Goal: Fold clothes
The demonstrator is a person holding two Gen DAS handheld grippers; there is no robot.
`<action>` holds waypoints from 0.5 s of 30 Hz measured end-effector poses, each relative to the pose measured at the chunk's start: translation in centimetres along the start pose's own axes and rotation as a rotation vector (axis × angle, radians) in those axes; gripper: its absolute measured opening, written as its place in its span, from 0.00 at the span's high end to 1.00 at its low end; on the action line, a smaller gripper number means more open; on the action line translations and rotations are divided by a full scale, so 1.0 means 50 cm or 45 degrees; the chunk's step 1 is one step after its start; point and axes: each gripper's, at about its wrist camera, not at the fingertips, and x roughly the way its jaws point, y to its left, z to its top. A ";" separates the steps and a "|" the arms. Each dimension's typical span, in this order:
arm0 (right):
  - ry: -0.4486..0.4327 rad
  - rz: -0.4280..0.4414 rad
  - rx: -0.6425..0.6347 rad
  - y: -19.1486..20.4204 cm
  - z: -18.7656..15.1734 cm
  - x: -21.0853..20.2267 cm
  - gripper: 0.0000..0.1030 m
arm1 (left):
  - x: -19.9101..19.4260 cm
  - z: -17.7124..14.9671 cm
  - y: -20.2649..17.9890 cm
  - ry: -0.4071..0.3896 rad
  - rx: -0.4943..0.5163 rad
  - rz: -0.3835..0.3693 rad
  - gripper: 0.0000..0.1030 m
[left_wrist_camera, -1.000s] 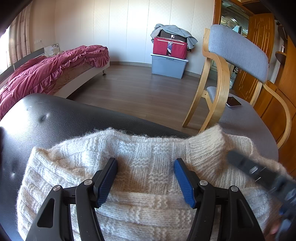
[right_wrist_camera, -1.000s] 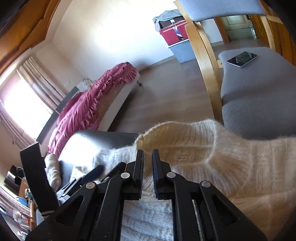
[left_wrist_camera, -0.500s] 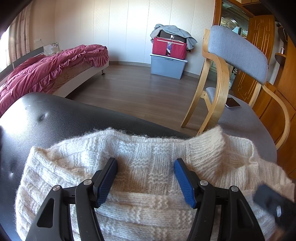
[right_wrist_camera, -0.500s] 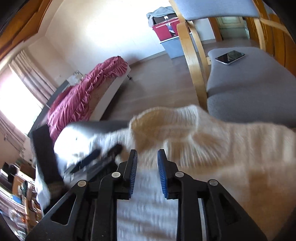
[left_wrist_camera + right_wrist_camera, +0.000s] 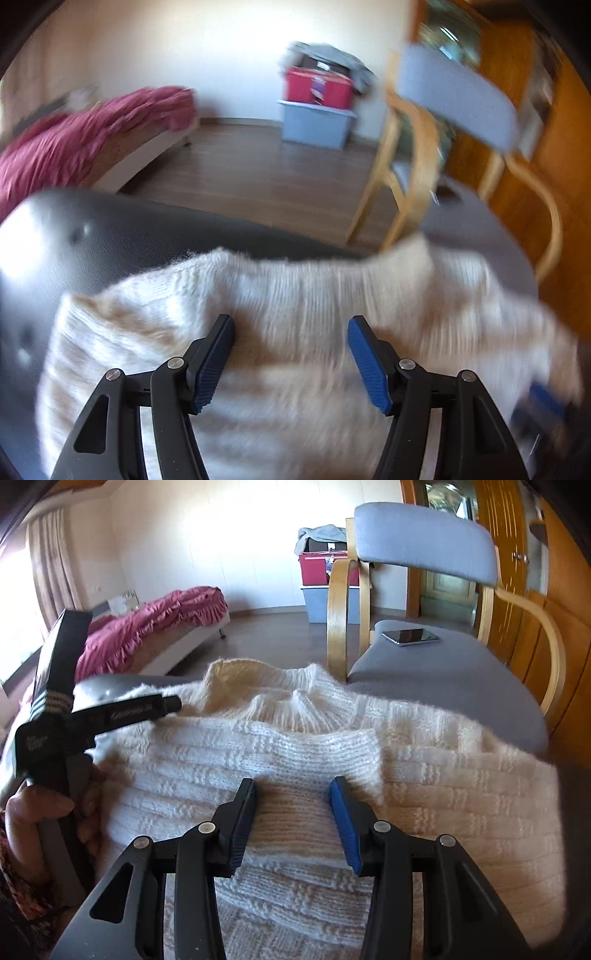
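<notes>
A cream knitted sweater (image 5: 295, 295) lies spread on a black padded seat (image 5: 110, 229). My left gripper (image 5: 290, 323) hovers open just above its middle, with nothing between the blue pads; this view is motion-blurred. In the right wrist view the sweater (image 5: 424, 760) has a ribbed sleeve cuff (image 5: 332, 746) folded across its body. My right gripper (image 5: 293, 782) sits over that sleeve with its jaws opening; the knit lies below them and the pads do not press on it. At the left, a hand holds the left gripper (image 5: 171, 703) over the sweater's far edge.
A wooden armchair with grey cushions (image 5: 443, 672) stands right behind the sweater, a phone (image 5: 410, 636) on its seat. A bed with a magenta cover (image 5: 155, 616) is at the far left, stacked storage boxes (image 5: 325, 587) by the back wall, wooden doors (image 5: 517, 554) on the right.
The right gripper, shut on the sweater's edge a second ago, has opened and let it go, and has swung round to face the chair. The left gripper stays open over the sweater.
</notes>
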 end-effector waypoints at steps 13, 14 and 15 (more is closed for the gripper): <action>-0.033 0.065 0.057 -0.022 -0.002 0.002 0.56 | -0.215 -0.194 0.102 -0.143 0.260 0.245 0.35; -0.039 0.068 0.063 -0.023 -0.004 -0.002 0.56 | -0.206 -0.212 0.104 -0.122 0.291 0.279 0.35; -0.043 0.069 0.070 -0.025 -0.005 -0.003 0.56 | -0.191 -0.224 0.109 -0.086 0.309 0.294 0.35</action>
